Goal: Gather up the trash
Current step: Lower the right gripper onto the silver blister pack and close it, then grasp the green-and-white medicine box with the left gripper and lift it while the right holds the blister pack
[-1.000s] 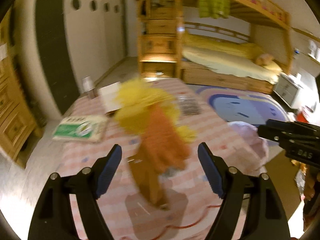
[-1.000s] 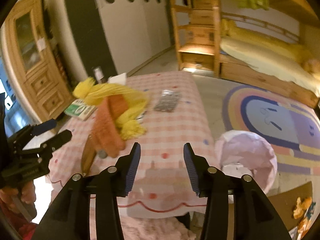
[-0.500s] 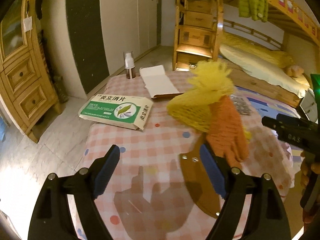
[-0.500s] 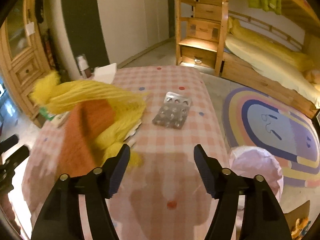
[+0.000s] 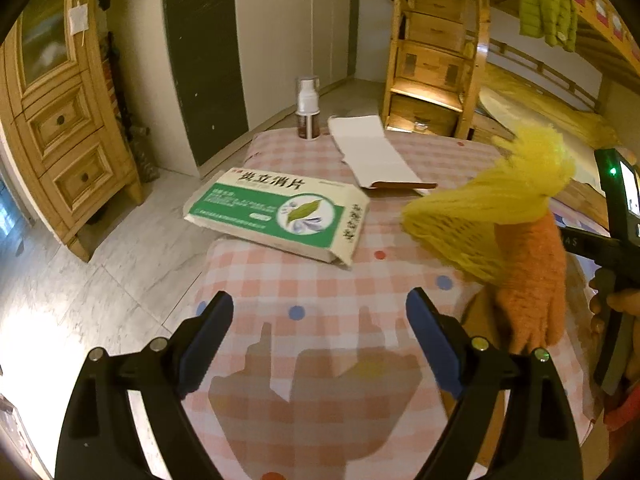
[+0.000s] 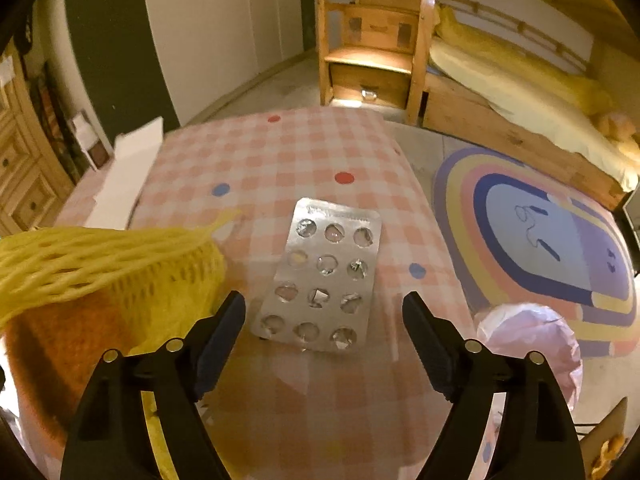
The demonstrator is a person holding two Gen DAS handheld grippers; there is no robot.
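My right gripper, jaws just opened wide and empty, hovers over a crinkled foil blister pack. My left gripper gapes empty too above the checked cloth. Yellow foam netting on a fuzzy orange thing is blurred, its base hidden.

Pink-and-white checked tablecloth scattered with red, blue and yellow dots; flat white medicine box with a green panel, a green leaf emblem and dark printed characters; folded white paper sheet with a brown underside edge; small spray bottle with a white top and dark brown base; yellow foam fruit net over a fuzzy orange cloth; silver foil blister pack, its pockets torn and shiny; pale pink plastic bag; oval floor rug in rainbow bands of orange, yellow, navy and lilac; honey-coloured wooden bunk bed with yellow bedding; lime-green quilted jacket; black gripper arms with blue pads.
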